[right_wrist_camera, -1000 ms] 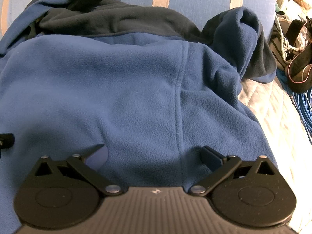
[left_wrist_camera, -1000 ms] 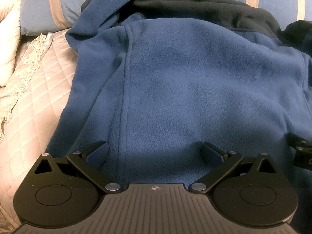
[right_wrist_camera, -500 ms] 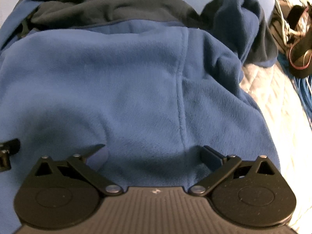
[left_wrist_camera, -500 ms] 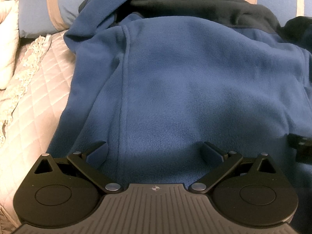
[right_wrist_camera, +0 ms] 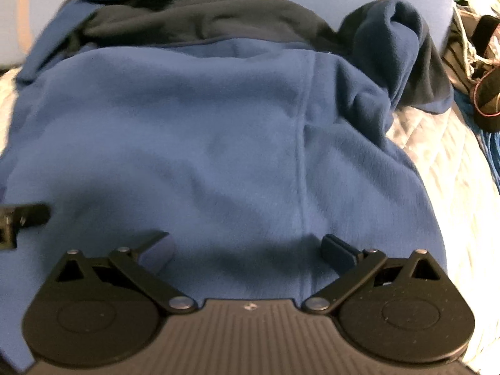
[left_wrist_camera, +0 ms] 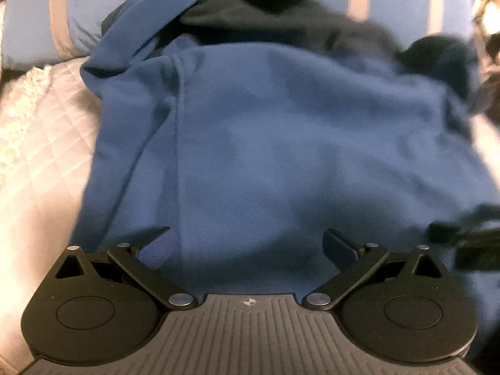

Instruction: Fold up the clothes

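A blue fleece jacket with a dark navy yoke lies back-up on the bed, its hem toward me. My left gripper hangs open over the hem on the jacket's left side, fingers spread wide with only fabric beneath. In the right wrist view the same jacket fills the frame, and my right gripper is open over the hem near the right side seam. One sleeve is bunched at the far right shoulder. Each gripper shows at the edge of the other's view, the right gripper and the left gripper.
The jacket rests on a quilted pale bedspread with a lace-trimmed edge. A blue pillow with tan stripes lies behind it. Off the bed's right side are cables and dark clutter.
Both grippers have pulled back and risen slightly, so more of the jacket and pillow shows. Both stay open. The jacket has not moved.
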Motion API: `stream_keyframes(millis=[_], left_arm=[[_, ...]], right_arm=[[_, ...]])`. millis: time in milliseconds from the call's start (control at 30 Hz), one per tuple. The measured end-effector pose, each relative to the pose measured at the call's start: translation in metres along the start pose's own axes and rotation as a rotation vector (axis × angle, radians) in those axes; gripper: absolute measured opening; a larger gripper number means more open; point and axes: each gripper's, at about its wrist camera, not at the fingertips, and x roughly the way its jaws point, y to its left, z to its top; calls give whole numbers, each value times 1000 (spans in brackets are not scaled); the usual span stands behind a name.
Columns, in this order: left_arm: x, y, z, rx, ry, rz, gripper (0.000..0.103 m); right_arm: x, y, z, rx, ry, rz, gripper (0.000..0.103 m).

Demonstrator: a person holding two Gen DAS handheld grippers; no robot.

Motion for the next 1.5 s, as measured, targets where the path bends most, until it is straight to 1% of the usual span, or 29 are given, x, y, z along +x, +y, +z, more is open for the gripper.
stream_keyframes(millis=[100,167,233,333,400,467,533,600,700,767,867,933,1000,1067,1167,1233,1333,1400,1500], left_arm=[[-27,0,-12,20,-48,-61,103],[-51,-1,-16,33,-86,-80,103],[-78,0,-17,45,-116,-103,103],[-124,2,-11,73,-157,-112,103],[-156,3,-3,96,-184,-108,103],[-190,4,8,115,-223,-81,103],[-227,7,17,108,-274,-18,103],[-264,13,26,107,-318,18,103],[-315,22,41,131,-398,46,103],[-343,26,51,140,-455,91,103],[-372,33,67,150,-507,161,103],[-385,39,80,137,-534,185,103],[-391,46,94,118,-542,203,103],[-393,54,111,77,-552,205,103],[-393,67,131,21,-571,184,103],[-391,72,144,-3,-591,184,103],[-377,70,157,6,-638,231,103],[-355,65,160,6,-641,258,103],[-300,57,163,2,-612,242,103]], right_arm=[[-32,4,-14,-51,-26,53,103],[-61,2,-21,-76,-47,102,103],[-90,-5,-23,-74,-51,151,103],[-139,-20,-19,-61,-74,208,103],[-171,-29,-11,-52,-103,225,103],[-205,-40,0,-36,-135,246,103],[-237,-52,12,-21,-165,268,103],[-269,-64,24,-5,-197,288,103],[-316,-88,44,26,-292,278,103],[-341,-104,59,47,-345,269,103],[-371,-126,81,92,-412,232,103],[-384,-138,96,108,-453,165,103],[-395,-149,110,105,-492,94,103],[-403,-161,124,94,-523,45,103],[-404,-179,146,106,-543,12,103],[-401,-191,160,130,-558,-4,103],[-387,-207,172,161,-580,-26,103],[-364,-210,173,171,-580,-31,103],[-317,-209,170,174,-564,-32,103]])
